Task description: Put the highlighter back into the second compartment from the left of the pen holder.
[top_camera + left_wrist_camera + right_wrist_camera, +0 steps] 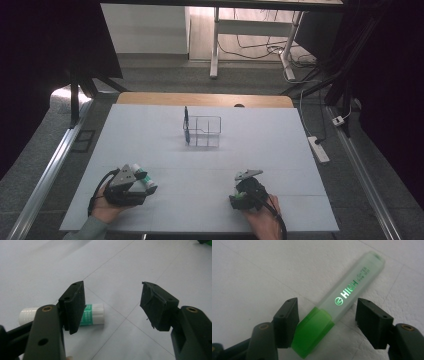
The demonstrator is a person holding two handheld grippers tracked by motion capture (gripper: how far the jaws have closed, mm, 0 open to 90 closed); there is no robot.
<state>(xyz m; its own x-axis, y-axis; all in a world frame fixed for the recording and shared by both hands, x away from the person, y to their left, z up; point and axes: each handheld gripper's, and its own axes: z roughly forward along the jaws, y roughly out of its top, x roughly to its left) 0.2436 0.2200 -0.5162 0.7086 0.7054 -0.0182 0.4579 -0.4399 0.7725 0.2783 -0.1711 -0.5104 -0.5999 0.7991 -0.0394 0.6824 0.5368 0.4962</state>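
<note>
A white glue stick with a green label (pixel 93 313) lies on the table just behind the left jaw of my left gripper (pixel 112 305). That gripper is open, with nothing between its jaws. From above, the glue stick (pixel 146 182) sits at the tip of the left gripper (pixel 131 184), near the front left. A translucent green highlighter (pixel 347 293) lies flat between the open jaws of my right gripper (pixel 327 315). Its green cap is near the left jaw. In the high view the right gripper (pixel 246 192) rests low at the front right.
A small wire basket (pixel 207 131) with compartments stands mid-table, towards the back. A dark pen (pixel 186 122) is upright at its left side. The white table top (pixel 200 165) lies between the basket and both hands. A power strip (pixel 318 149) lies on the floor to the right.
</note>
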